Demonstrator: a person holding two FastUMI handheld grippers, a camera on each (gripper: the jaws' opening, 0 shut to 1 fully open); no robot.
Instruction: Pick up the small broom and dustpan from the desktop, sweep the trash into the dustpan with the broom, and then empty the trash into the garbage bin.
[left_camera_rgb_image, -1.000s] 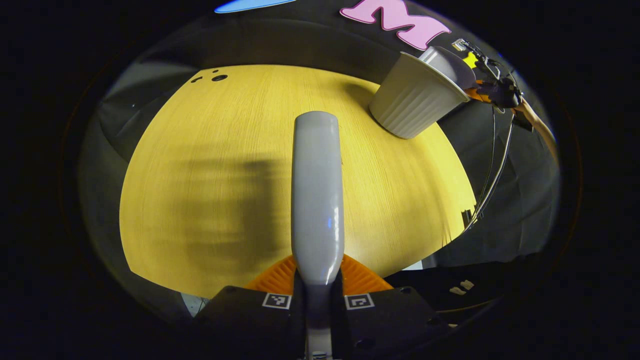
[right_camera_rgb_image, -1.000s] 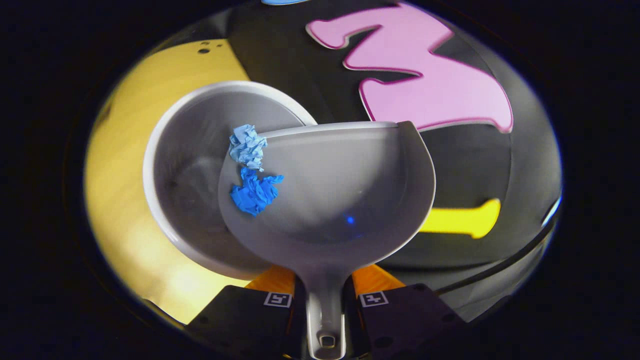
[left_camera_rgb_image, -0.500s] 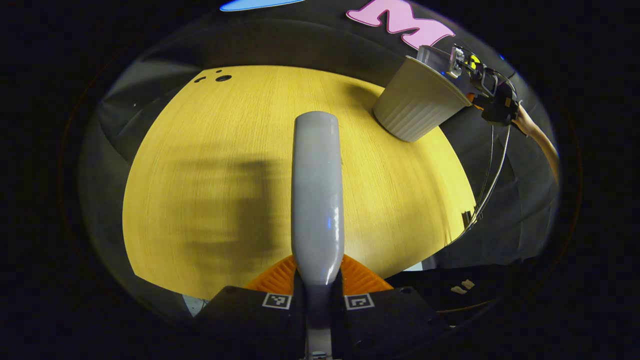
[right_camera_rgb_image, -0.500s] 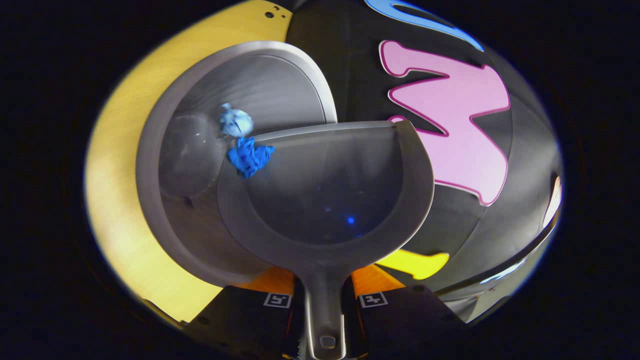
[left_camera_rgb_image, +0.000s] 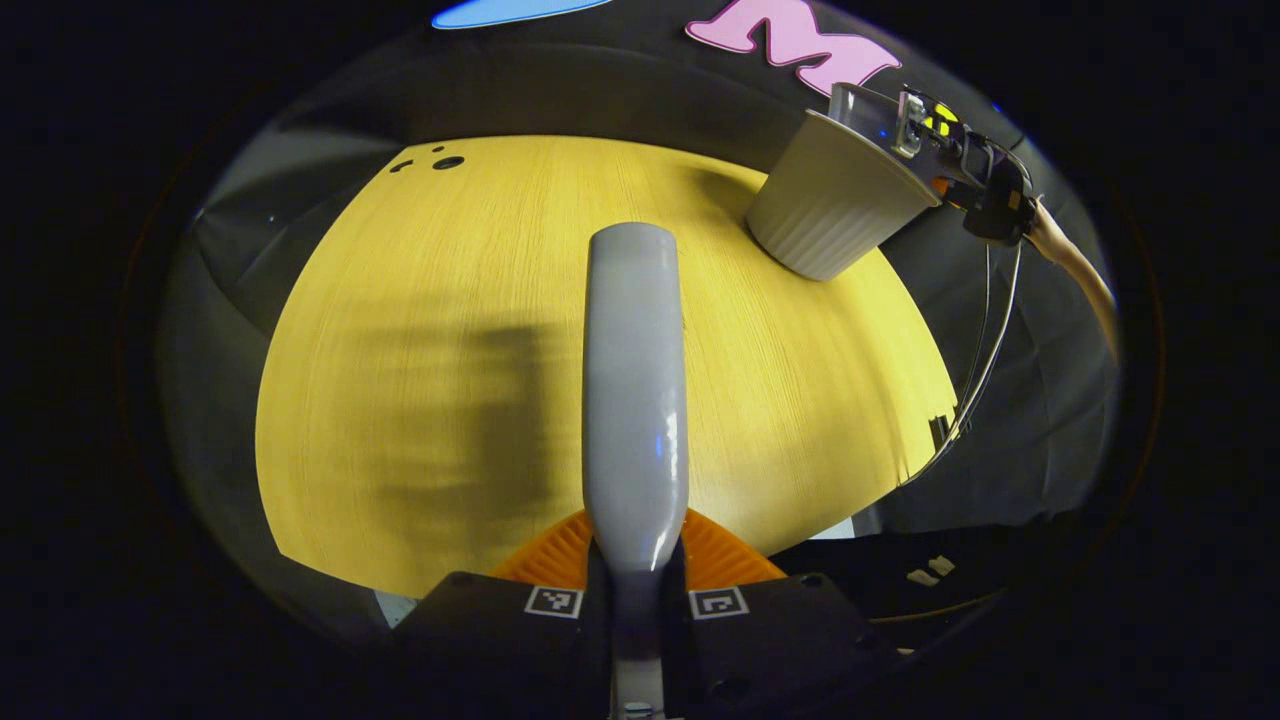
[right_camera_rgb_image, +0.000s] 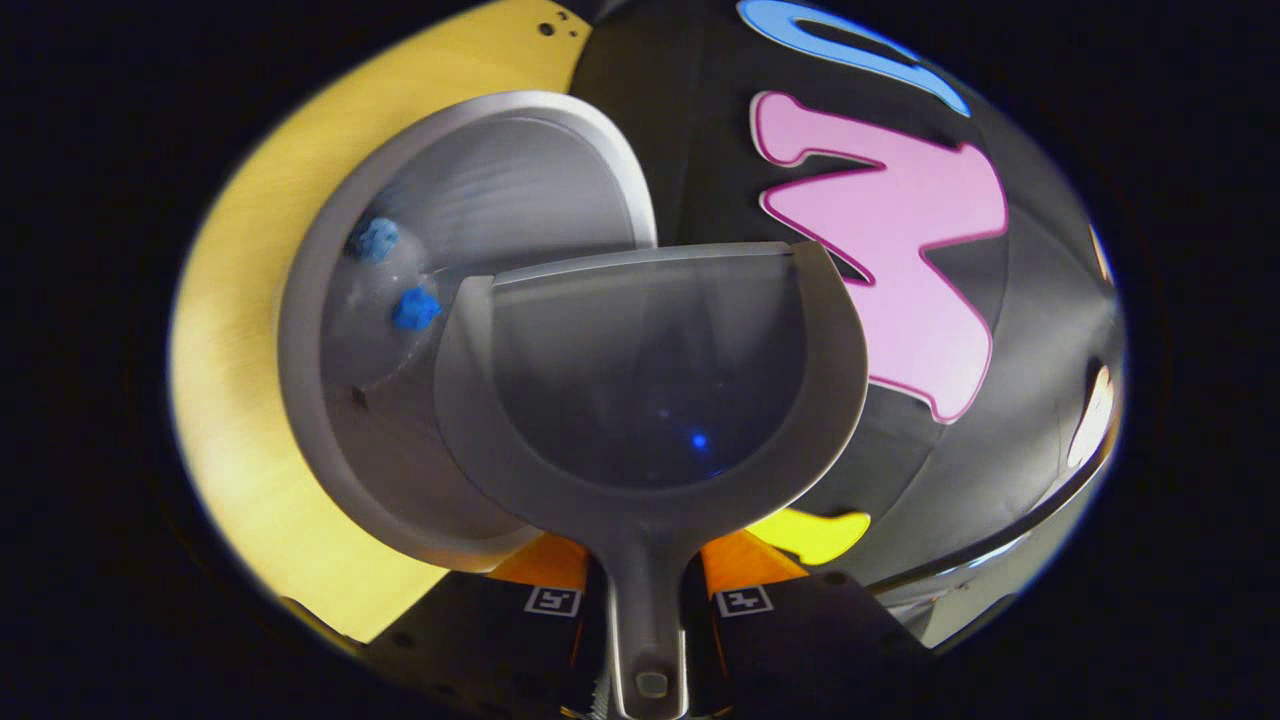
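We have the right gripper (right_camera_rgb_image: 648, 610) clamped on the handle of the light, rigid plastic dustpan (right_camera_rgb_image: 650, 380), tipped over the garbage bin (right_camera_rgb_image: 480, 170); two blue paper scraps (right_camera_rgb_image: 414, 308) lie inside. Left gripper (left_camera_rgb_image: 636, 600) pinches the broom handle (left_camera_rgb_image: 634, 380) above the counter (left_camera_rgb_image: 420, 300).

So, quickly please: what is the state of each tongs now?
Left tongs: closed on the broom handle.
Right tongs: closed on the dustpan handle, dustpan tipped over the garbage bin.

Looking like a recording booth: black cloth wall (left_camera_rgb_image: 560, 90) hanging behind a yellow wooden table (left_camera_rgb_image: 450, 330), cables (left_camera_rgb_image: 985, 340) dangling at right.
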